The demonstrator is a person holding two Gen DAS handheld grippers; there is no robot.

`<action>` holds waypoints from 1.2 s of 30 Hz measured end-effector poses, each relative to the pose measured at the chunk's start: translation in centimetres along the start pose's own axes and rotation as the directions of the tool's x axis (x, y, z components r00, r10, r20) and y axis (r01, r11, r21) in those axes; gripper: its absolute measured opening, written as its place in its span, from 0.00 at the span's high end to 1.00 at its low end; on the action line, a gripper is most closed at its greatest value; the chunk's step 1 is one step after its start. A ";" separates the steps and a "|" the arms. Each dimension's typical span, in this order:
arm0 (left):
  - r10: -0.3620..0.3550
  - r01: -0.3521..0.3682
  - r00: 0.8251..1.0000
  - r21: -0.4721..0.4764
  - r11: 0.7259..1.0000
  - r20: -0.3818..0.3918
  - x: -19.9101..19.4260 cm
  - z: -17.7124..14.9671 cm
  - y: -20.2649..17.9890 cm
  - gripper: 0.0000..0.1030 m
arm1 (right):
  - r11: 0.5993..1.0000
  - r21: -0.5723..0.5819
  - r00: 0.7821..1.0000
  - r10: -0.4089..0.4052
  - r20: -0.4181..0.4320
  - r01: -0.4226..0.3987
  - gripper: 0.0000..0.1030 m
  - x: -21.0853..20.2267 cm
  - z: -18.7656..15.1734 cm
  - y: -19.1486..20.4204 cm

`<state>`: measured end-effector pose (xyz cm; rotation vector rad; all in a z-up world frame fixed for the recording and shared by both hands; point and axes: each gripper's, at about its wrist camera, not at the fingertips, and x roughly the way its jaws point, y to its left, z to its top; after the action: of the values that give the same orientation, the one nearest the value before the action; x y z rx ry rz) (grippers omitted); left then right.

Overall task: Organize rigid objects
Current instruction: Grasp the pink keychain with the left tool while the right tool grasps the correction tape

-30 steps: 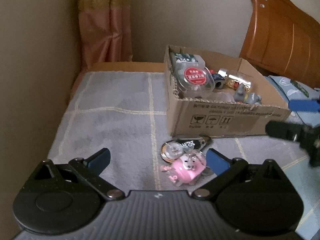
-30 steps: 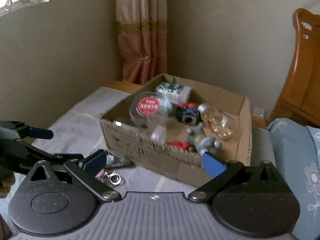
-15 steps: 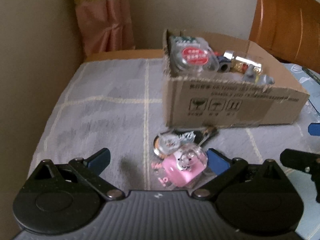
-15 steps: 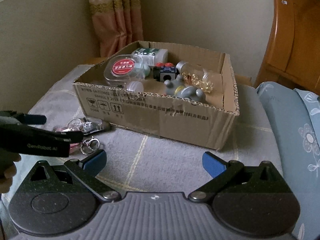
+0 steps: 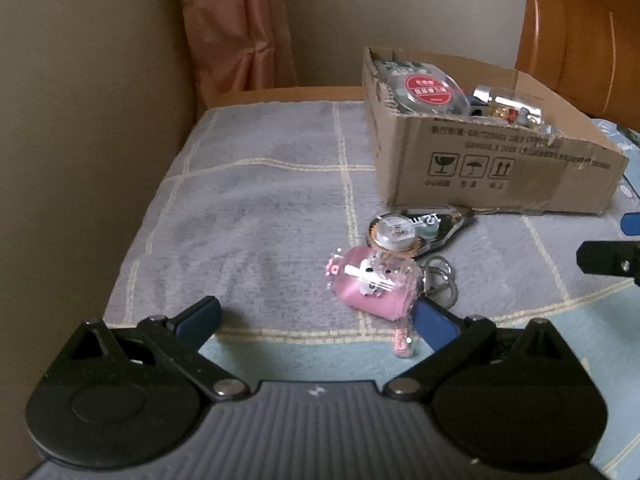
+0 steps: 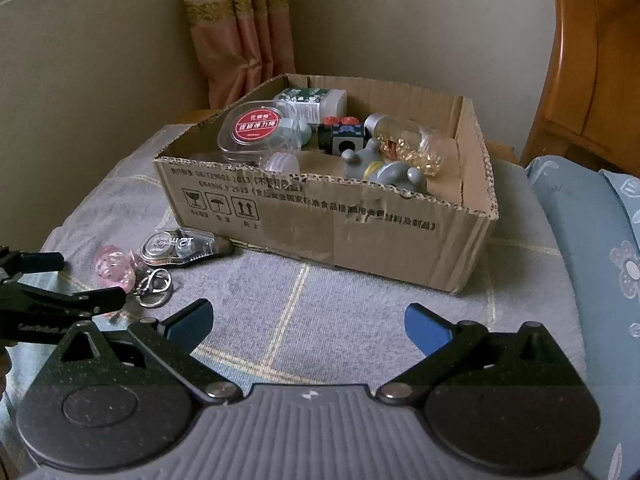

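Note:
A pink toy keychain with metal rings lies on the grey checked cloth, next to a clear correction-tape dispenser. Both also show in the right wrist view, the keychain and the dispenser. A cardboard box behind them holds several small things. My left gripper is open and empty, its right finger just beside the keychain. My right gripper is open and empty, in front of the box.
In the box lie a clear red-labelled case, a green-white bottle, a black cube, a glass bottle of gold beads and a grey toy. A wall and curtain stand left, a wooden headboard and blue pillow right.
Both grippers have drawn back and lowered. The left gripper has shifted left, so the keychain now lies by its right finger. The right gripper has swung to face the box front.

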<state>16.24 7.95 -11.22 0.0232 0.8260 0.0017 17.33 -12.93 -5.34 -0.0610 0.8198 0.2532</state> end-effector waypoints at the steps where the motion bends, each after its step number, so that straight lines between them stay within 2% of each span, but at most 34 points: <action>1: -0.001 0.001 1.000 0.006 1.000 0.007 0.0 0.0 -0.1 0.02 | 1.000 0.001 1.000 0.003 -0.004 -0.003 0.00 0.1 0.0 0.0; 4: -0.015 0.014 0.999 0.049 0.999 0.033 0.3 -0.1 -0.9 0.07 | 1.000 -0.003 1.000 0.012 -0.018 -0.012 0.00 0.6 -0.4 0.1; 8: -0.046 0.042 0.998 0.084 0.996 0.048 0.5 0.1 -1.9 0.21 | 0.999 -0.018 0.999 0.026 -0.044 -0.027 0.00 1.3 -0.9 0.2; 13: -0.081 0.073 0.994 0.115 0.991 0.068 0.8 0.4 -2.3 0.25 | 0.998 -0.037 0.996 0.038 -0.079 -0.041 0.00 2.3 -1.7 0.3; 16: -0.108 0.097 0.992 0.139 0.986 0.072 0.8 0.5 -2.4 0.36 | 0.998 -0.038 0.995 0.044 -0.090 -0.048 0.00 2.6 -1.8 0.4; 21: -0.135 0.121 0.988 0.178 0.977 0.074 0.7 0.4 -2.4 0.38 | 0.997 -0.054 0.995 0.046 -0.089 -0.051 0.00 2.7 -1.7 0.9; 23: -0.138 0.121 0.988 0.188 0.975 0.076 0.6 0.4 -2.3 0.46 | 0.997 -0.056 0.995 0.042 -0.090 -0.047 0.00 2.8 -1.6 1.1; 29: -0.157 0.145 0.986 0.173 0.974 0.056 0.2 0.3 -1.4 0.47 | 0.997 -0.067 0.995 0.040 -0.093 -0.047 0.00 3.2 -1.3 1.9; 36: -0.126 0.118 0.991 0.167 0.979 0.038 -1.3 -0.6 0.5 0.47 | 0.992 -0.111 0.994 0.054 -0.098 -0.065 0.00 4.1 -0.8 4.0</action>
<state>14.94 8.41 -10.64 0.1278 0.7760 -0.1820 18.48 -8.36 -8.67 -0.1565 0.9018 0.3552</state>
